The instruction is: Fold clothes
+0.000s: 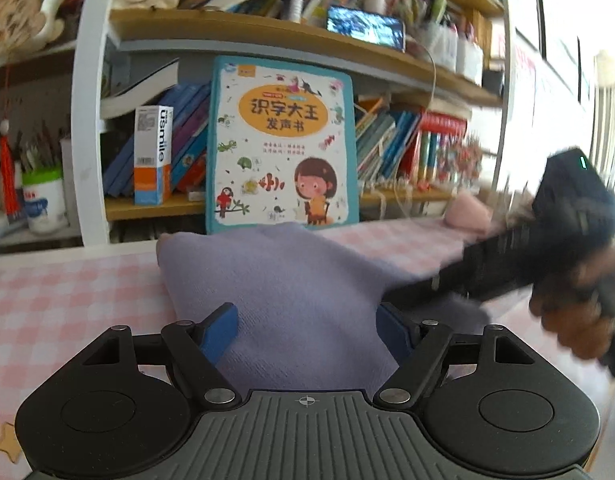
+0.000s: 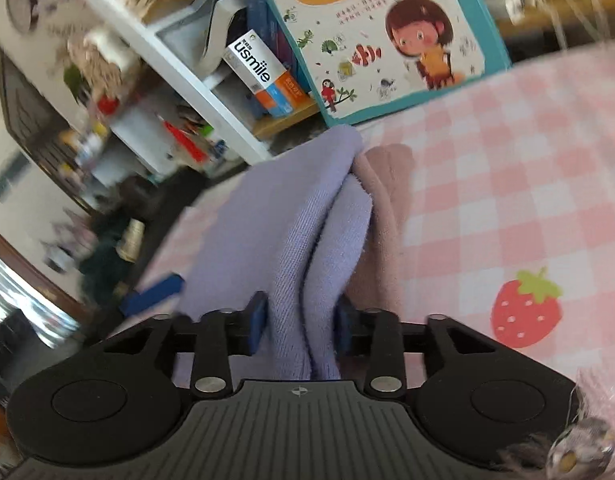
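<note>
Right wrist view: our right claw (image 2: 299,326) is clenched on a bunched fold of the purple garment (image 2: 291,216), lifted off the counter (image 2: 507,152).
Our left claw (image 1: 307,334) stands released, its fingers to either side of the same cloth, gripping nothing. We judge that with only one pinch holding, the doubled layers could slide apart or slip free. A pink cloth (image 2: 383,200) lies just beside it and might get dragged along. Blur on the hand (image 1: 579,304) suggests quick motion, which could skew the fold.
</note>
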A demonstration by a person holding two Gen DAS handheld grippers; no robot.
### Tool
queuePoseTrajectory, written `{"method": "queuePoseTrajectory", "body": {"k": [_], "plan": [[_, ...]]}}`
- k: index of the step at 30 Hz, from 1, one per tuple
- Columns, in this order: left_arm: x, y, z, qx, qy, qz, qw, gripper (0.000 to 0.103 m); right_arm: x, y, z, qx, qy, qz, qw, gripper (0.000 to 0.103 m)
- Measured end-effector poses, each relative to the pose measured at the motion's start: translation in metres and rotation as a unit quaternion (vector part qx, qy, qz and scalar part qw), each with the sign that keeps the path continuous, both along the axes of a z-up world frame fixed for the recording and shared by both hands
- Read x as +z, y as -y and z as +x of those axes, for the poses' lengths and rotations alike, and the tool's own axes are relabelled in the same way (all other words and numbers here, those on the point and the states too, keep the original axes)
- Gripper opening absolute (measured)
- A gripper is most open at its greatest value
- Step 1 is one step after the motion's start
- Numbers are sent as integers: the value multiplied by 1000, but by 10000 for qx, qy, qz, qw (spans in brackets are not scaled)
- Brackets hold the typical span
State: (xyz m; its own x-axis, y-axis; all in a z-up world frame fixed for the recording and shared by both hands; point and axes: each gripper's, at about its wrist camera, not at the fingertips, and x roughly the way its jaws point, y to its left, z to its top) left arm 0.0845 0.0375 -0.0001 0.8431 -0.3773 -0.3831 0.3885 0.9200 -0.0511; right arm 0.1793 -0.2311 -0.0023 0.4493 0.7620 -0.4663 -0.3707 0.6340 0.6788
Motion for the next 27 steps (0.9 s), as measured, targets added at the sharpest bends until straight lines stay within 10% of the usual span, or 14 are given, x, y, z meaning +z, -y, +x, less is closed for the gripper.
{"method": "queuePoseTrajectory", "body": {"k": [11, 13, 15, 19, 27], "plan": [[-2, -6, 4, -39, -88, -202, 9997, 78, -8, -14, 66, -113, -715, 695, 9950, 45], [-2, -7, 4, -49, -98, -248, 9996, 78, 3, -21, 62, -216, -371, 199, 9989, 21], [-2, -8, 5, -38, -119, -292, 9995, 79, 21, -31, 44, -128, 460, -331, 9983, 19], [-4, -9, 5, -55, -164, -349, 9992, 79, 51, -49, -9, 149, 2523, -1187, 9602, 18], [-5, -6, 5, -134, -162, -294, 9993, 79, 25, -39, 16, -241, 1698, -1676, 9708, 40]]}}
